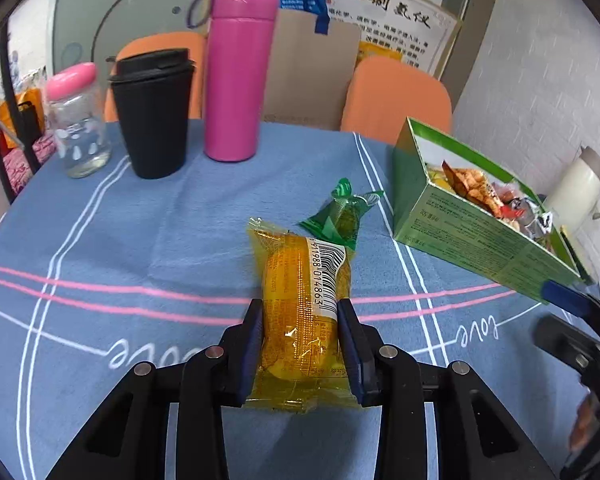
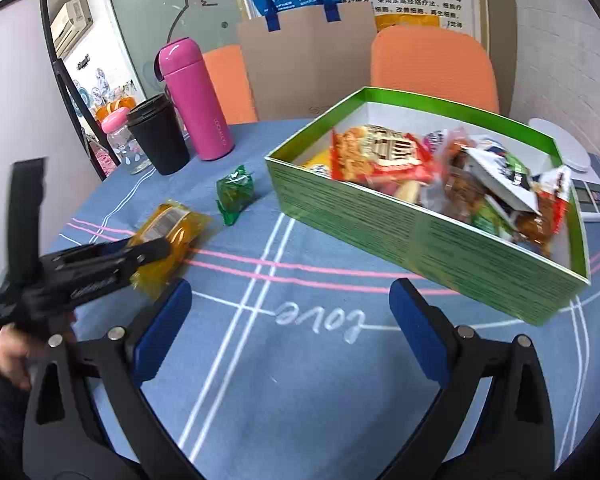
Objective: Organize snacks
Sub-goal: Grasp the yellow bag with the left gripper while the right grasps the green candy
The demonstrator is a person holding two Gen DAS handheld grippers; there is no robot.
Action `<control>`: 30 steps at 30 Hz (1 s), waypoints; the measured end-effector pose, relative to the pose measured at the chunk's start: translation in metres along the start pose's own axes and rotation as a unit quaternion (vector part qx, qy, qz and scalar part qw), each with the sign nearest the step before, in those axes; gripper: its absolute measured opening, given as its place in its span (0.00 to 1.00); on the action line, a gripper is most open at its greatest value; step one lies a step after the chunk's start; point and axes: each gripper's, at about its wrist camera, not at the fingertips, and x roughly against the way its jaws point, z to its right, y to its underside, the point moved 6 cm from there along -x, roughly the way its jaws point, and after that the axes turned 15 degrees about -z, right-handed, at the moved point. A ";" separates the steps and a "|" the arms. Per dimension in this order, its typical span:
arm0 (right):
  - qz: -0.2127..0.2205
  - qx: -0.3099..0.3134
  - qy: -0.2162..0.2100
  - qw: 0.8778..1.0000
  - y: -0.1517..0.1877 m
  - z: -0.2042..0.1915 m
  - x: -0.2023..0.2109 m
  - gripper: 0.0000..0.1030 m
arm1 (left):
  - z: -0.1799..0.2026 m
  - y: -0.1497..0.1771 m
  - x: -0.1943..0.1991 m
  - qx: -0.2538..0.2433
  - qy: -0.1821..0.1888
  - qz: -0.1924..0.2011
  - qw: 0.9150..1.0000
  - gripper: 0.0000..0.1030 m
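My left gripper [image 1: 299,322] is clamped on the yellow snack pack [image 1: 300,308], one blue pad on each long side, roughly mid-length. The pack's far end with the barcode label points away from me. From the left wrist view alone I can't tell if it's off the blue tablecloth [image 1: 140,248]. In the right wrist view the same pack [image 2: 168,236] sits low over the cloth, held from the side by the left gripper [image 2: 148,254], with a hand [image 2: 10,354] behind it at the frame edge.

My right gripper [image 2: 290,332] is wide open with nothing between the fingers. It's above bare cloth near the "love" print [image 2: 320,318], just short of the near wall of the green box [image 2: 380,220].

The green box is open-topped and already holds a heap of mixed wrappers: red, orange, white, green. It lies to the right of the yellow pack, well apart from it.

A small green wrapped snack [image 1: 340,212] lies on the cloth just beyond the yellow pack, between it and the box, touching neither gripper.

At the back of the table, left to right: a clear jar with a pink lid [image 1: 76,120], a black cup [image 1: 152,112], a pink flask [image 1: 238,72]. All are upright and clear of both grippers.
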 end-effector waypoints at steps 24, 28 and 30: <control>-0.058 -0.017 -0.014 0.998 -0.081 -0.048 -0.119 0.29 | -0.052 0.040 0.043 0.045 0.024 0.021 0.998 0.35; -0.047 0.004 -0.040 0.998 -0.066 -0.048 -0.099 0.29 | -0.050 0.039 0.039 0.052 0.026 0.016 0.998 0.35; -0.037 0.022 -0.048 0.998 -0.055 -0.047 -0.083 0.29 | -0.044 0.038 0.037 0.049 0.032 0.014 0.998 0.35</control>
